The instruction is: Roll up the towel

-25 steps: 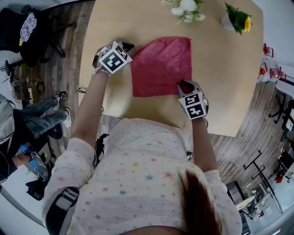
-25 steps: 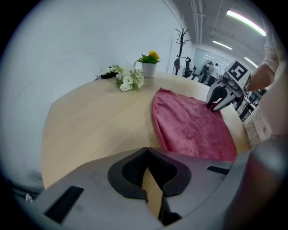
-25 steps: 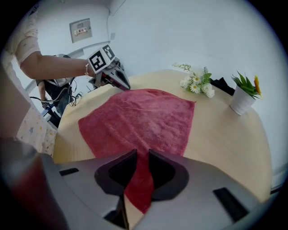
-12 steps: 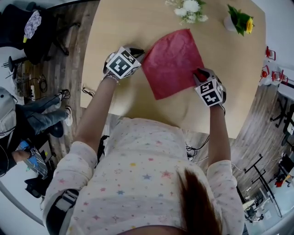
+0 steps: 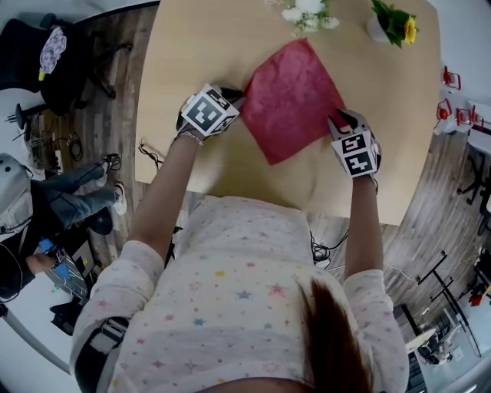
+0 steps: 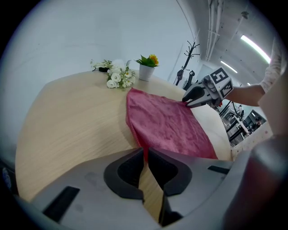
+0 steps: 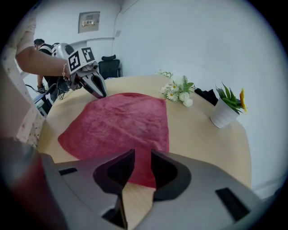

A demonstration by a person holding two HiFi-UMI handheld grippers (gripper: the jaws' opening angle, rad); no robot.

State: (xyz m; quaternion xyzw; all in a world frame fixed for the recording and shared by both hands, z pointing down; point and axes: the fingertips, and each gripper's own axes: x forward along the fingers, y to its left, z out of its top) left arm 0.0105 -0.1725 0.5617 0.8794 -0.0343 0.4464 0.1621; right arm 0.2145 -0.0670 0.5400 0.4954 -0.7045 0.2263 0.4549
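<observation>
The head view's top edge cuts through the white flowers (image 5: 307, 11) and the potted plant (image 5: 395, 21), and the person's torso (image 5: 230, 292) covers the near edge of the table (image 5: 184, 92). Two corners of the towel (image 5: 291, 100) are hidden — one under the left gripper (image 5: 235, 94), one under the right gripper (image 5: 343, 118). The wall plaque (image 7: 88, 20) in the right gripper view carries print too small to read.

A red towel (image 5: 291, 100) lies flat, cornerwise, on the table (image 5: 199, 46), the left gripper (image 5: 236, 96) at its left corner, the right gripper (image 5: 341, 117) at its right. Flowers (image 5: 307, 14) and a potted plant (image 5: 395, 23) stand by the far edge.
</observation>
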